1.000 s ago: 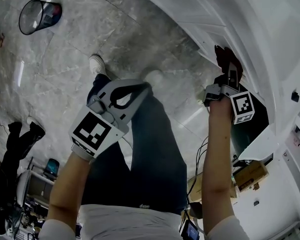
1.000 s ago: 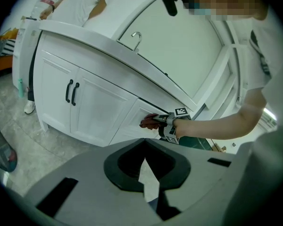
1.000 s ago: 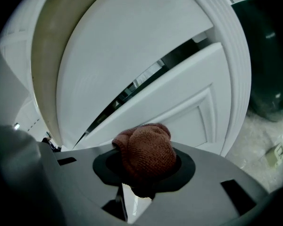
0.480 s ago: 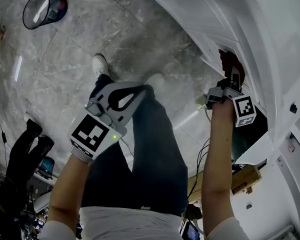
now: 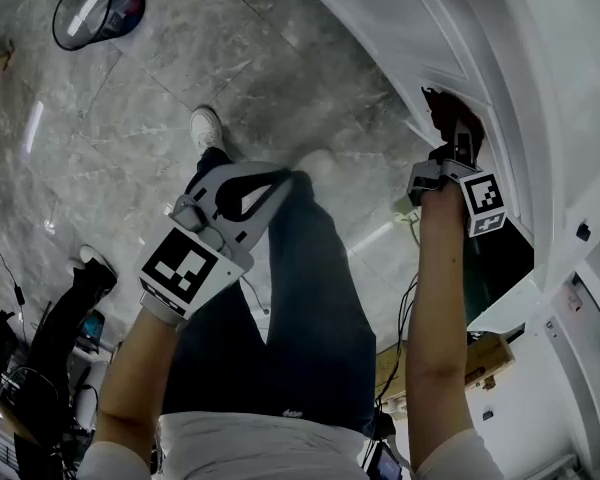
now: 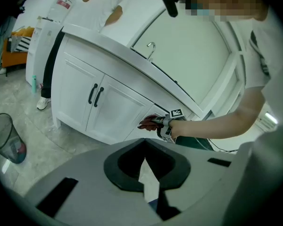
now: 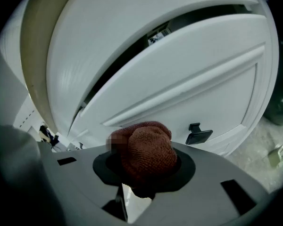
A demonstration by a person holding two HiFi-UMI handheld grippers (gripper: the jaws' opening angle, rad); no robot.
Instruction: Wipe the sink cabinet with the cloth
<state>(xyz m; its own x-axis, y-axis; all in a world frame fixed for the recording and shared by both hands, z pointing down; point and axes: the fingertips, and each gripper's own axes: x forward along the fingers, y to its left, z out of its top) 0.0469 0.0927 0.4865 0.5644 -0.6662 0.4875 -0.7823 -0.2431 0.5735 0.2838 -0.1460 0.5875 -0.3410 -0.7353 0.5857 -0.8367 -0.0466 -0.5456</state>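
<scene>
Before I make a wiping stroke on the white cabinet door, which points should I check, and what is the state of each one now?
1. Cloth held in the right gripper: ok, jaws shut on it.
2. Cloth pressed against the cabinet door: cannot tell.
3. Black handle apart from the cloth: ok, it sits to the cloth's right.
4. Left gripper out of the way: ok, shut, empty, held back from the cabinet.
</scene>
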